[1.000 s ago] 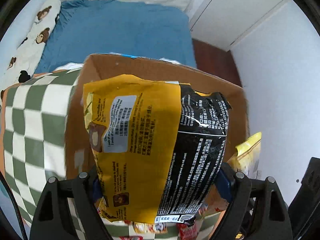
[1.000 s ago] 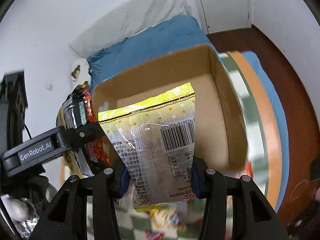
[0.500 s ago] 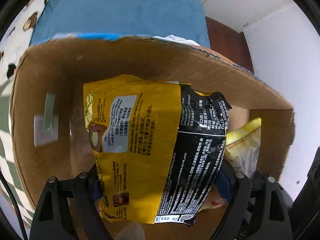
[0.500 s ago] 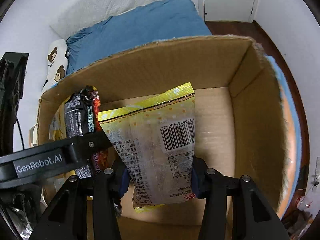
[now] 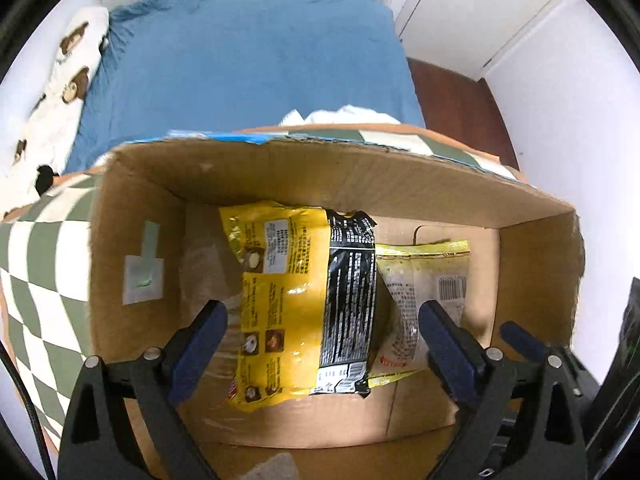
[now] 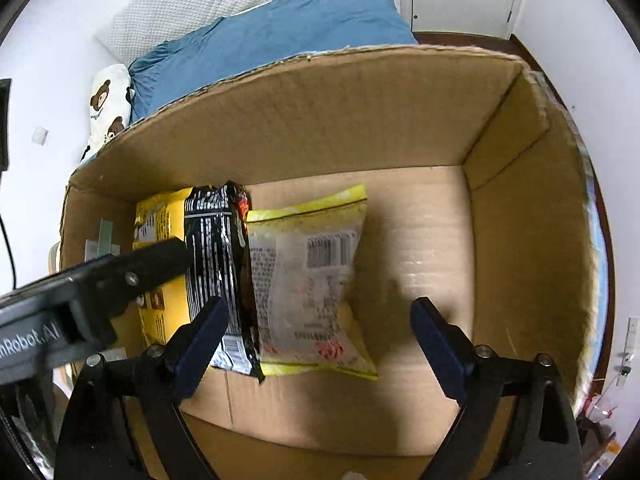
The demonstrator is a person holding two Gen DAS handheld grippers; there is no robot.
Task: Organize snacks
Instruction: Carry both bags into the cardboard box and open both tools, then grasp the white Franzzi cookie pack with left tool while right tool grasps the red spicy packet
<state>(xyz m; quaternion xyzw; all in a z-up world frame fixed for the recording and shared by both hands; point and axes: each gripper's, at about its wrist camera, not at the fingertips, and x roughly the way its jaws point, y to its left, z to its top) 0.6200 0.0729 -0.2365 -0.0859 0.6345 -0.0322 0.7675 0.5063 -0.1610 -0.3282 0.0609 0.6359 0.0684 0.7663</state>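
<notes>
Your left gripper (image 5: 322,320) is spread wide over the open cardboard box (image 5: 360,176), its 2 blue-padded fingers (image 5: 200,344) clear of everything. Between and beyond them, in the left wrist view, the yellow-and-black snack bag (image 5: 304,300) lies on the box floor, toward the left half. Just right of it lies the pale yellow snack packet (image 5: 424,280), its left edge tucked under the black side of the bag. A taped white label (image 5: 142,276) sits on the left inner wall. The box rests on a green checked cloth (image 5: 44,264), with a blue bed (image 5: 240,64) beyond.

In the right wrist view, your right gripper (image 6: 318,318) is likewise spread and holds nothing. The pale yellow snack packet (image 6: 312,272) lies flat just beyond its fingers, barcode up, touching the yellow-and-black snack bag (image 6: 216,264) on its left. Your left gripper's black finger (image 6: 120,276) reaches in from the left, across that bag. The right half of the box floor (image 6: 424,240) shows bare cardboard.
</notes>
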